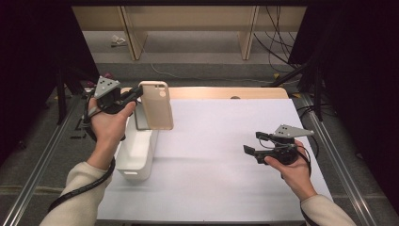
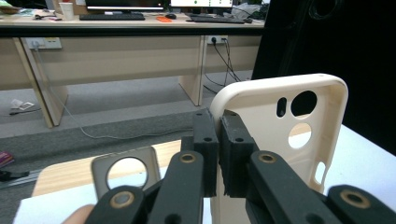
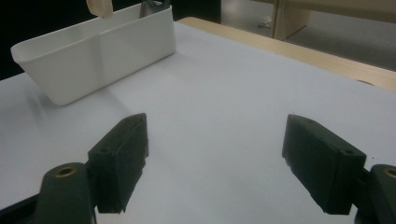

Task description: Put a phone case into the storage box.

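Holding a beige phone case in my left gripper, jaws clamped on the case's side edge, case lifted above the far end of the white bin. Left gripper view confirms it: both black pads pinch the rim of the case, camera cutouts at its upper end, open inner side facing the camera. A 2nd case, grey, stands just behind and lower, with 1 big round cutout; in the high view its grey edge pokes out from under the beige one, at the bin's far end, and I cannot tell whether it leans on the bin wall or sits inside. My right gripper hovers low over the bare white table cover, well apart from the bin, jaws spread wide and holding nothing; its own view shows the 2 pads apart with the bin off at upper left. Step in hand, as I judge it: a case in transit at the bin, either just pulled out or about to go in; direction not readable from this moment. Next move calls for a firm pinch, since the grip is on a thin rim and the case could pivot, then carrying it clear of the grey case before lowering it.
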